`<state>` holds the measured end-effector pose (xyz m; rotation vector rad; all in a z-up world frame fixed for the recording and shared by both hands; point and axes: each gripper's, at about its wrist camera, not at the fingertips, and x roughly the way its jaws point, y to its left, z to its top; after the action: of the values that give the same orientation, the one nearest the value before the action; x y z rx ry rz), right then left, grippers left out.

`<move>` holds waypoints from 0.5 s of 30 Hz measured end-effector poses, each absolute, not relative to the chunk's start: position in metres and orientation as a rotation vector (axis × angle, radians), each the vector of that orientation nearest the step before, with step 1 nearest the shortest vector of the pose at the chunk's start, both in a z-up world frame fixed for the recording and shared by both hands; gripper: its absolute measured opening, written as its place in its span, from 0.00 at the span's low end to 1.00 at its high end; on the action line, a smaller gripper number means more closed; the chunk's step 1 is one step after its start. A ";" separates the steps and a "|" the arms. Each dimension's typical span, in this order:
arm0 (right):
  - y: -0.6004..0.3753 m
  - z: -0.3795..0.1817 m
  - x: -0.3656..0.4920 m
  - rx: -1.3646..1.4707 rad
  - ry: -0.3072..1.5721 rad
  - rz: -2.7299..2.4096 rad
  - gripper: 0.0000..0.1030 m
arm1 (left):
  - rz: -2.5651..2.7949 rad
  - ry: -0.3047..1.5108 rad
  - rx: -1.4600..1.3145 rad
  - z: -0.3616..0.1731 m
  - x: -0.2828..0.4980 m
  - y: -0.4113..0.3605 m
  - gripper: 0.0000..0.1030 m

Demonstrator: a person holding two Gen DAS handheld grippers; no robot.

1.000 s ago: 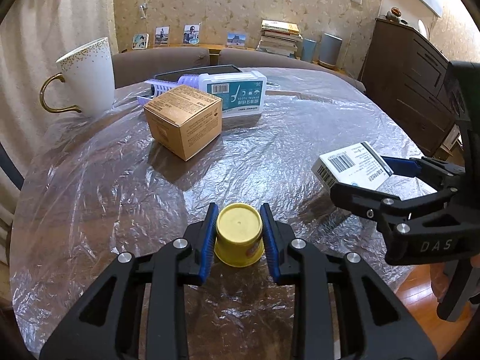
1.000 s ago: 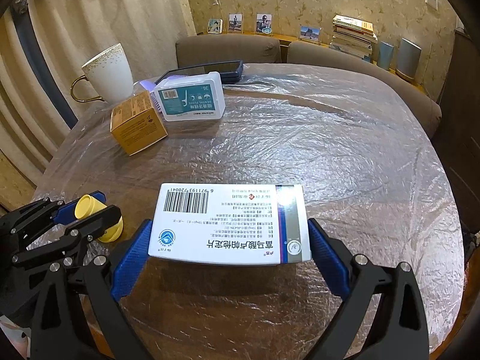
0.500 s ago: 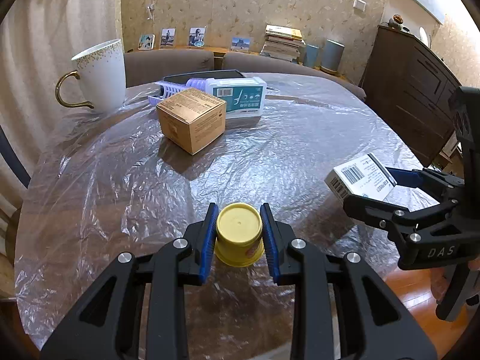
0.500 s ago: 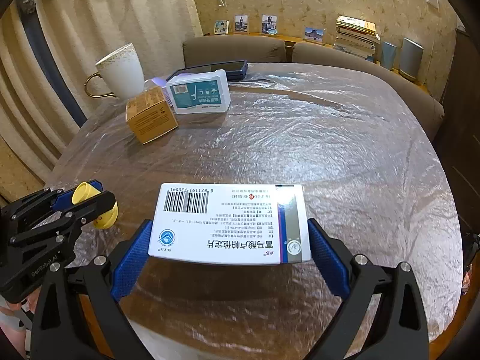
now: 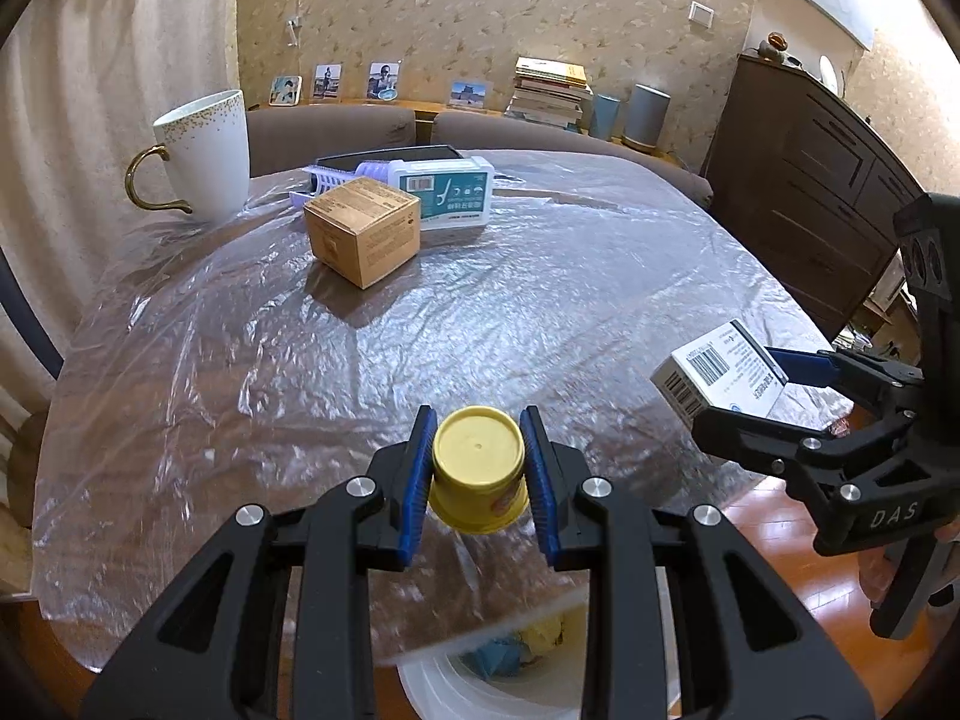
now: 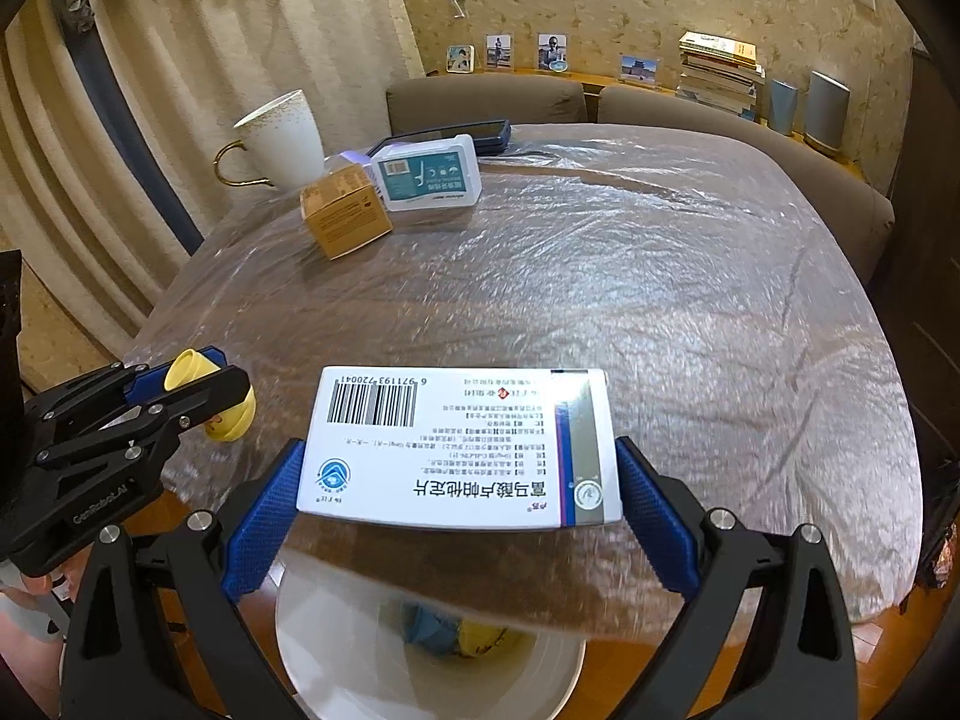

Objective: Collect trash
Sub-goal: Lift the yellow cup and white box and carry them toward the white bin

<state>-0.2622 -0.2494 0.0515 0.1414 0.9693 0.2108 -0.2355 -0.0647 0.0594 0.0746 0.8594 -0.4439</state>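
1. Yellow cup (image 5: 478, 468), upside down: clamped in left tool (image 5: 478, 471) at desk (image 5: 540, 300) edge.
2. White medicine box (image 6: 459, 447), barcode 6 921193 720041: clamped in right tool (image 6: 459, 501), "DAS" lettering, above white bin (image 6: 432, 660).

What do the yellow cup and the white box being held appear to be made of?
Yellow cup: probably plastic, smooth and slightly glossy, with a moulded dimple in its base. White box: thin printed cardboard with crisp folded edges, a barcode and a semi-gloss sheen.
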 end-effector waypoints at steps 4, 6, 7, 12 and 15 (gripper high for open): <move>-0.251 0.053 -0.278 0.151 0.974 0.223 0.93 | -0.447 0.867 0.070 0.060 -0.248 -0.066 0.30; -0.250 0.054 -0.283 0.152 0.975 0.229 0.93 | -0.449 0.871 0.073 0.060 -0.254 -0.067 0.30; -0.250 0.055 -0.287 0.151 0.975 0.233 0.93 | -0.449 0.872 0.074 0.060 -0.256 -0.067 0.30; -0.250 0.057 -0.305 0.151 0.975 0.246 0.93 | -0.447 0.879 0.087 0.059 -0.271 -0.070 0.30; -0.250 0.057 -0.316 0.158 0.978 0.254 0.93 | -0.449 0.885 0.091 0.057 -0.280 -0.071 0.30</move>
<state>-0.3159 -0.2505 0.0573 0.1585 0.9783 0.2535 -0.2795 -0.0714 0.0573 0.0913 0.8851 -0.4494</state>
